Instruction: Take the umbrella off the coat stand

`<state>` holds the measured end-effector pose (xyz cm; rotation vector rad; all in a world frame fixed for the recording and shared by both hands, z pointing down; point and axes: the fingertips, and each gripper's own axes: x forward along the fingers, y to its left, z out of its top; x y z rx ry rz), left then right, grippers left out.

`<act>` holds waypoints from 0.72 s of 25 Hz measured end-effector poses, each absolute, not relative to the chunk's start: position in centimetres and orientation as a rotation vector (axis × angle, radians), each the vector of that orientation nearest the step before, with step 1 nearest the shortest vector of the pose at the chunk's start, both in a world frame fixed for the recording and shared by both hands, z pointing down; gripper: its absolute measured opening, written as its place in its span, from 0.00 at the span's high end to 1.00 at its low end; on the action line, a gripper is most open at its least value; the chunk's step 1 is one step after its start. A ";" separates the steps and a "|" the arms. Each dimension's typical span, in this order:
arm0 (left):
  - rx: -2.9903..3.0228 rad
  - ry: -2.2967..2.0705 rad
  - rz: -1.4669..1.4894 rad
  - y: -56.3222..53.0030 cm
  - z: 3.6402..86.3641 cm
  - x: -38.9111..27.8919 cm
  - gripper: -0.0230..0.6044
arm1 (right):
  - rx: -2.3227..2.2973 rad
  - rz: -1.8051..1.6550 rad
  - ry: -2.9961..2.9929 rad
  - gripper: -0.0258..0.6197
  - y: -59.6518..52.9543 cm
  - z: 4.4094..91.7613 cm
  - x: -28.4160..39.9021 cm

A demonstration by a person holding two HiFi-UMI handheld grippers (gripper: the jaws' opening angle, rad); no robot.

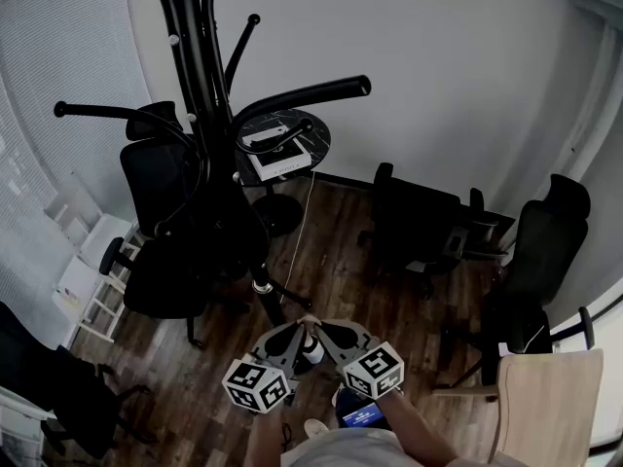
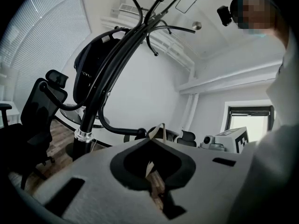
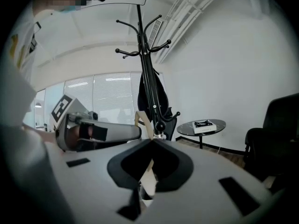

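The black coat stand (image 1: 200,76) rises at the upper left of the head view, its pole running down to a silver ring (image 1: 261,285). A dark folded bundle, seemingly the umbrella (image 3: 152,94), hangs against the pole; it also shows as the umbrella (image 2: 93,62) in the left gripper view. My left gripper (image 1: 298,327) and right gripper (image 1: 322,327) meet tip to tip low in front of the stand's foot. A thin beige strap (image 2: 157,129) sticks up from between the shut left jaws. The same strap (image 3: 141,120) runs through the shut right jaws.
A round black side table (image 1: 313,129) with a white book stands behind the stand. Black office chairs (image 1: 419,224) sit to the right, with another chair (image 1: 161,178) on the left. A white rack (image 1: 90,270) stands at the left wall and a pale wooden panel (image 1: 550,402) at the lower right.
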<state>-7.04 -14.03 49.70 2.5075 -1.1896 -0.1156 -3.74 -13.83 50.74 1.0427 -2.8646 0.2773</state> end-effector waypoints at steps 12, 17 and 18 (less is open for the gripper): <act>2.486 -1.132 -0.199 -10.3 49.1 -6.1 0.93 | 1.142 0.284 -2.815 0.94 -9.5 50.0 -2.7; 2.478 -1.140 -0.193 -8.7 49.0 -5.4 0.93 | 1.118 0.330 -2.842 0.94 -8.0 50.0 -2.2; 2.476 -1.146 -0.192 -8.4 49.0 -5.3 0.93 | 1.106 0.335 -2.850 0.94 -7.8 49.9 -2.0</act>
